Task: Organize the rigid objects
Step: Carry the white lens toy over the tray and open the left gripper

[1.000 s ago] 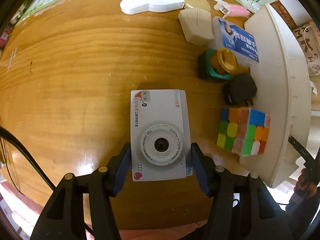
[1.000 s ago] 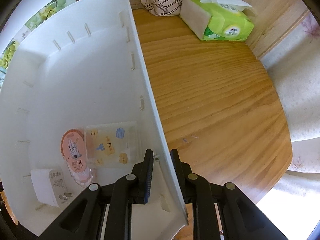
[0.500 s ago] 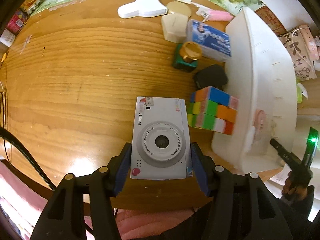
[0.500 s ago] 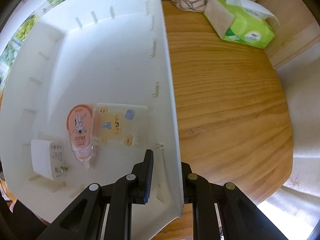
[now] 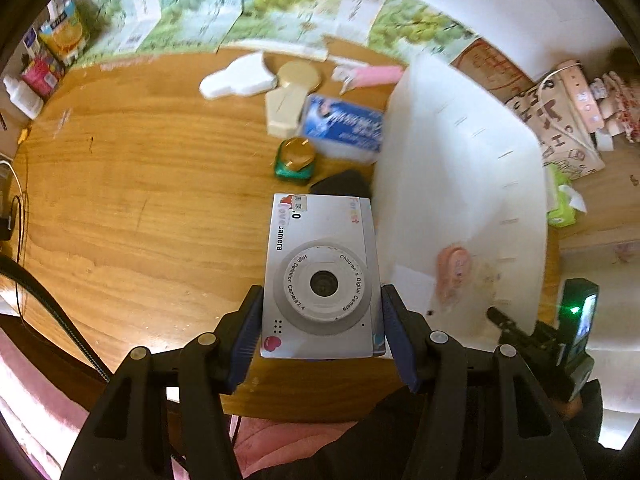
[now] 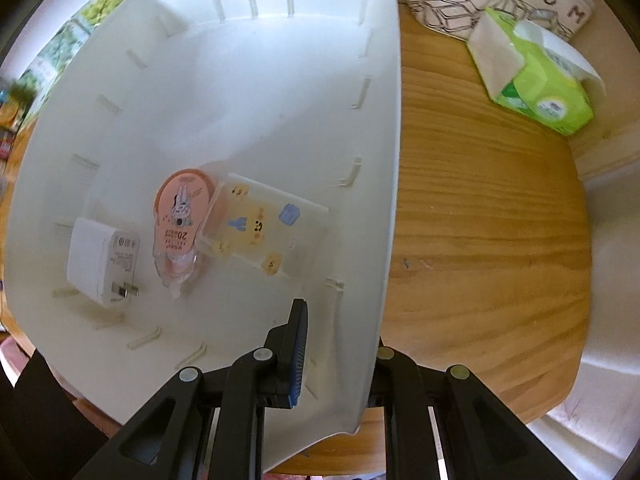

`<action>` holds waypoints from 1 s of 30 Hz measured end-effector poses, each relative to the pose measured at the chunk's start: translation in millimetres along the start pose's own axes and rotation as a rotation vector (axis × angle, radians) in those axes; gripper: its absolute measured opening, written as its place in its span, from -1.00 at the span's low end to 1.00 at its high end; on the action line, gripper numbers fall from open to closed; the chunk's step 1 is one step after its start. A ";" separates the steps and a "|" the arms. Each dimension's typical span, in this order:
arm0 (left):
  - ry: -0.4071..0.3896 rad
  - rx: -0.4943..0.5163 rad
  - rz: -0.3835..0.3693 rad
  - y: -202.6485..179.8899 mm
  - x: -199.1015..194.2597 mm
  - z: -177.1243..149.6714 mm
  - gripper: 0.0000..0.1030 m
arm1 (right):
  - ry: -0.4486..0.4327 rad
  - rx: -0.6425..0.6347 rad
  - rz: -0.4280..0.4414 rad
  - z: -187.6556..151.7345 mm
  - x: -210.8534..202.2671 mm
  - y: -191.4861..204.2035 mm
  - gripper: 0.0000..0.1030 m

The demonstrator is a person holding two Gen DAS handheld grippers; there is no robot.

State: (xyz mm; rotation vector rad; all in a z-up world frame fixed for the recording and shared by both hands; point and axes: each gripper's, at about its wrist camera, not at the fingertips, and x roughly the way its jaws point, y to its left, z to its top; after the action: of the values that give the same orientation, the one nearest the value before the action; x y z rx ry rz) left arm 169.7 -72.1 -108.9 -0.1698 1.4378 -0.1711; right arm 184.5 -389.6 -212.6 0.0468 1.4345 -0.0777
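My left gripper (image 5: 322,330) is shut on a silver children's digital camera (image 5: 320,276) and holds it above the wooden table, at the left rim of the white plastic bin (image 5: 460,184). My right gripper (image 6: 340,354) is shut on the bin's right wall (image 6: 384,200), one finger inside, one outside. Inside the bin lie a white plug adapter (image 6: 102,260), a pink correction tape (image 6: 180,220) and a clear cartoon case (image 6: 260,228). The right gripper also shows in the left wrist view (image 5: 540,336).
On the table behind the camera lie a green jar with a gold lid (image 5: 296,158), a black plug (image 5: 340,184), a blue-labelled box (image 5: 344,130), a beige block (image 5: 284,112) and a white cloud-shaped piece (image 5: 236,78). A green tissue pack (image 6: 536,76) lies right of the bin.
The left gripper has lifted the camera and carried it right toward the bin; the colour cube is now out of sight. The right gripper has tilted the bin, still clamped on its wall.
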 end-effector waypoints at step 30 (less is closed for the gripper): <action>-0.004 -0.026 -0.153 -118.2 59.1 7.4 0.19 | -0.017 -0.462 0.063 25.1 13.8 17.9 -0.61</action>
State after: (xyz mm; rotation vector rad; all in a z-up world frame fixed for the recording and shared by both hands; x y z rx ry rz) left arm 182.7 -200.3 -139.4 -0.3016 1.4235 -0.2769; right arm 212.6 -374.1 -223.1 -0.2877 1.4025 0.3043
